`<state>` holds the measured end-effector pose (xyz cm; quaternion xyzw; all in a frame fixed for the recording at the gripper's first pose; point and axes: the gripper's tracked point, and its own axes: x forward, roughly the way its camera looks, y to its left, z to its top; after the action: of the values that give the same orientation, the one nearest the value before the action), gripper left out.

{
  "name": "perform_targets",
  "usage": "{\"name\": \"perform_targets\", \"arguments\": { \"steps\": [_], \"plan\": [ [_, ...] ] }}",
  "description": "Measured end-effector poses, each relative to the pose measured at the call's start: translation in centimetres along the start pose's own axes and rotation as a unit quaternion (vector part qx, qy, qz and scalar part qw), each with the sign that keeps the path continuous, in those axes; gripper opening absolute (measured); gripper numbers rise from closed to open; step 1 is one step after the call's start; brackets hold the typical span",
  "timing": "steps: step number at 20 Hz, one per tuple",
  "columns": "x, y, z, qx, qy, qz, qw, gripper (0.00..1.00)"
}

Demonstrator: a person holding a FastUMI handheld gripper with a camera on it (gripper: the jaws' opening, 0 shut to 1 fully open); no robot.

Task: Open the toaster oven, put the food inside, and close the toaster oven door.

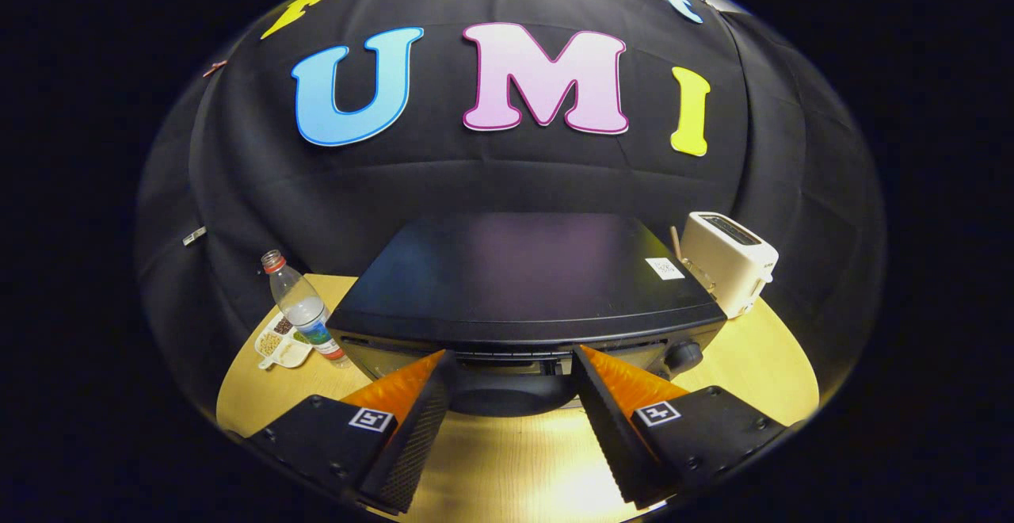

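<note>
A black toaster oven (523, 277) stands on the wooden table (760, 372), seen from above its front edge. Its door looks closed, and the dark rounded handle (511, 398) bulges out below the top front edge. My gripper (512, 356) is open, its two fingertips up against the oven front on either side of the handle, which lies between the fingers. Whether the fingers touch the handle ends is hard to tell. A round knob (683, 355) sits on the oven front just outside the right finger.
A clear plastic water bottle (305, 313) stands left of the oven, beside a small white divided dish (279, 342) holding bits of food. A white pop-up toaster (729, 263) stands behind the oven's right corner. Black cloth walls close in behind.
</note>
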<state>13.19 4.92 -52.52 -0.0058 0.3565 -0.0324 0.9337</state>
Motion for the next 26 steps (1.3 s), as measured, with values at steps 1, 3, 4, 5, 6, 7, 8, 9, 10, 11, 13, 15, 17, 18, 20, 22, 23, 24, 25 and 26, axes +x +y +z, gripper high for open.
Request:
{"name": "perform_targets", "arguments": {
  "steps": [1, 3, 4, 5, 6, 7, 8, 9, 10, 11, 13, 15, 17, 18, 20, 22, 23, 24, 25, 26],
  "plan": [
    [-0.7, 0.0, -0.6, -0.003, 0.006, 0.0, 1.0, 0.95],
    [-2.0, -0.1, -1.9, -0.005, 0.014, -0.002, 1.0, 0.95],
    [-2.4, -0.2, -2.4, -0.005, 0.018, -0.002, 1.0, 0.95],
    [-2.8, -0.3, -3.1, -0.007, 0.025, -0.002, 1.0, 0.95],
    [-3.3, -0.2, -3.9, -0.011, 0.032, -0.002, 0.999, 0.95],
    [-3.6, -0.3, -4.7, -0.017, 0.041, -0.002, 0.999, 0.95],
    [-4.1, -0.4, -5.9, -0.021, 0.051, -0.001, 0.998, 0.95],
    [-4.6, -0.5, -7.2, -0.019, 0.066, 0.0, 0.998, 0.95],
    [-5.1, -0.6, -8.9, -0.01, 0.085, 0.002, 0.996, 0.95],
    [-5.3, -0.6, -10.6, 0.005, 0.108, 0.005, 0.994, 0.94],
    [-5.8, -0.8, -13.7, 0.038, 0.149, 0.007, 0.988, 0.94],
    [-5.6, -1.3, -15.5, 0.042, 0.169, 0.004, 0.985, 0.93],
    [-5.4, -1.2, -15.3, 0.037, 0.168, 0.008, 0.985, 0.93],
    [-5.5, -1.2, -15.4, 0.036, 0.17, 0.011, 0.985, 0.93],
    [-5.8, -1.1, -15.1, 0.04, 0.171, 0.019, 0.984, 0.93],
    [-6.7, -2.1, -13.9, 0.036, 0.157, 0.023, 0.987, 0.93],
    [-7.2, -3.0, -13.1, 0.037, 0.148, 0.027, 0.988, 0.93],
    [-7.8, -3.9, -12.3, 0.04, 0.14, 0.032, 0.989, 0.93],
    [-8.4, -5.6, -11.6, 0.04, 0.137, 0.032, 0.989, 0.93],
    [-8.9, -7.7, -11.3, 0.033, 0.138, 0.027, 0.99, 0.93]
  ]
}}
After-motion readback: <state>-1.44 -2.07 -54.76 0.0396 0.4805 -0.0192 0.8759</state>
